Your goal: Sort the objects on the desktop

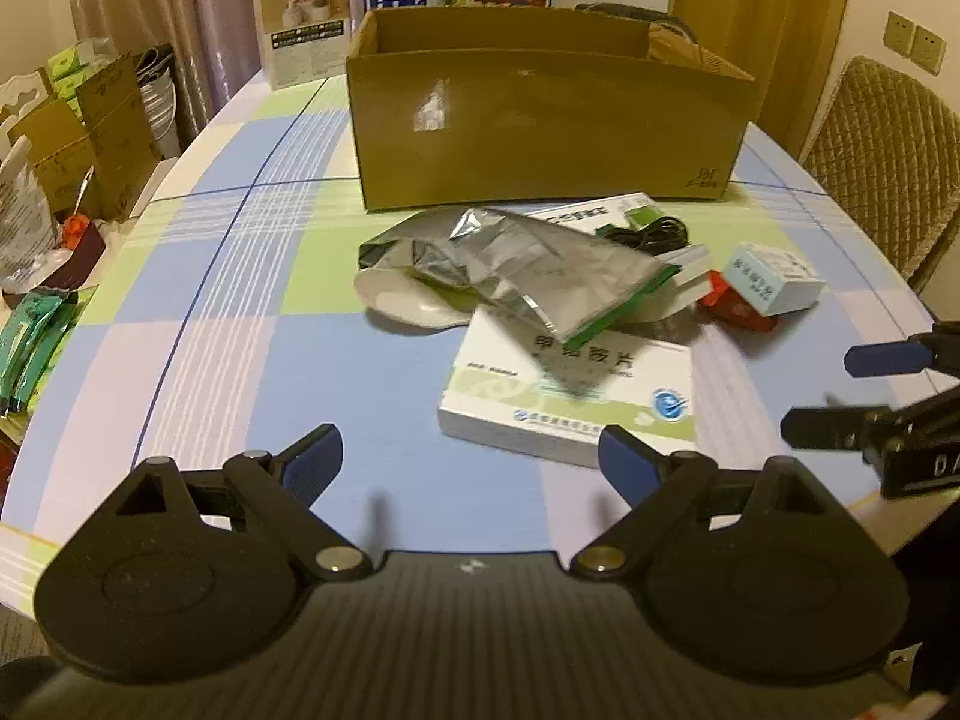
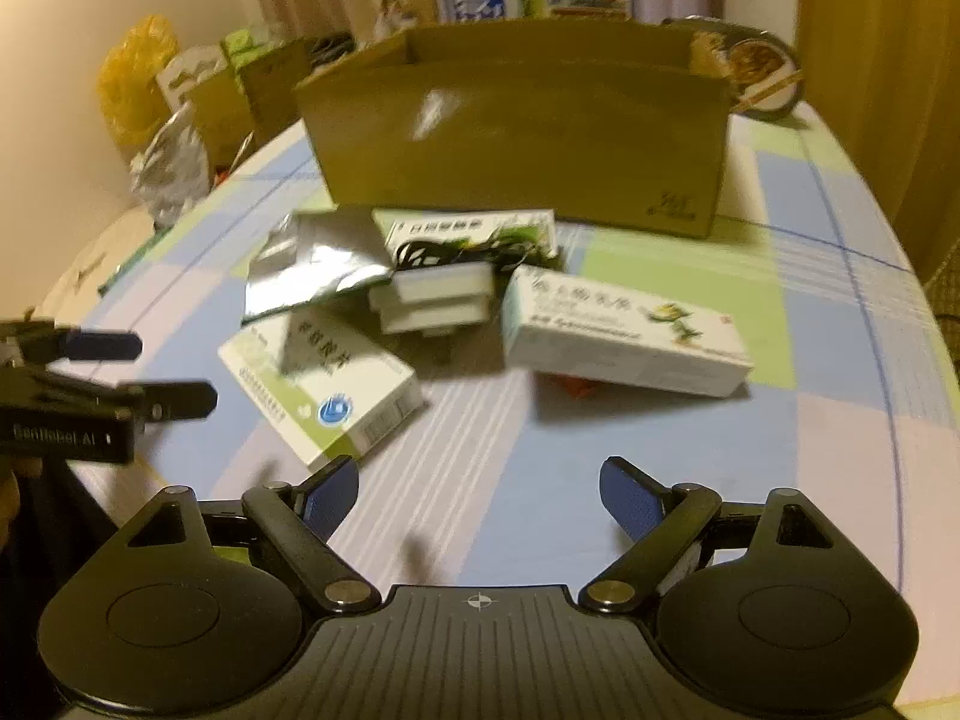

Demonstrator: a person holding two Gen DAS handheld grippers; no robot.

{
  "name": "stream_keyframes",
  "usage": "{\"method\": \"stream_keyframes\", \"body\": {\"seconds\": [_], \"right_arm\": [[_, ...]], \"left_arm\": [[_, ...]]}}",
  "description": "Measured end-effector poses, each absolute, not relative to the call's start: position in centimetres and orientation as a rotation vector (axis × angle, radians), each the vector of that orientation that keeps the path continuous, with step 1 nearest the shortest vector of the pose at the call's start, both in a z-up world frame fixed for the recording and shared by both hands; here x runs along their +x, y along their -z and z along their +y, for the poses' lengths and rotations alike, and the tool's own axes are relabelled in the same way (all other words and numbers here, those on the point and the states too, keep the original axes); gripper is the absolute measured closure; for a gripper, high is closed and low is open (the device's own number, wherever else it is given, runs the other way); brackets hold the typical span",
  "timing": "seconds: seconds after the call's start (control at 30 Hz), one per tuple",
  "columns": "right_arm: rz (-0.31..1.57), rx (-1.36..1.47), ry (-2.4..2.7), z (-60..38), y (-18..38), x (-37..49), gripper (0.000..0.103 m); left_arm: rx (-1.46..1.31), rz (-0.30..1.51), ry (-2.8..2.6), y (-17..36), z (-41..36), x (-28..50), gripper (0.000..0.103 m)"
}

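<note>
Left tool [image 1: 471, 459] and right tool [image 2: 479, 495] both gape wide, empty, above the checked bench [image 1: 252, 360]. Beyond them lies a heap: white medicine box [image 1: 570, 399] nearest, crumpled silver pouch [image 1: 528, 267] overlapping it. Open cardboard box [image 1: 540, 126] stands behind.

An open brown cardboard box [image 1: 540, 120] is set at the far middle of the checked-cloth table [image 1: 240, 360]. A heap is placed just before it: a crumpled silver foil pouch [image 1: 528, 270] is laid over a flat white medicine box [image 1: 570, 402], nearest the cameras. A coiled black cable [image 1: 654, 234] is seen behind the pouch. A small pale carton [image 1: 774, 279] is placed to the right, upon a red item [image 1: 735, 306]. A tall white carton [image 1: 300, 24] is stood behind the box, to its left.
</note>
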State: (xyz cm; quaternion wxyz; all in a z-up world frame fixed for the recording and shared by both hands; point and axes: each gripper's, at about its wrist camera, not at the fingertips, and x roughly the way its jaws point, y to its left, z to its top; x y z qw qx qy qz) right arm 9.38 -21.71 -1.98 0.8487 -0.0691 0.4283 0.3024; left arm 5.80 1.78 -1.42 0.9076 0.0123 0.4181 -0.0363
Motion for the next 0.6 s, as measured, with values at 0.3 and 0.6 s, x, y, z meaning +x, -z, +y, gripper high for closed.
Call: {"method": "stream_keyframes", "body": {"seconds": [0.3, 0.6], "right_arm": [[0.904, -0.214, -0.751, -19.2, 3.2, 10.2, 0.035], [0.872, -0.255, -0.828, -17.1, 3.9, 11.3, 0.035]], "left_arm": [[0.048, 0.893, 0.052, 2.5, 2.9, 6.8, 0.013], [0.033, 0.912, 0.039, 3.5, 3.8, 7.8, 0.013]]}}
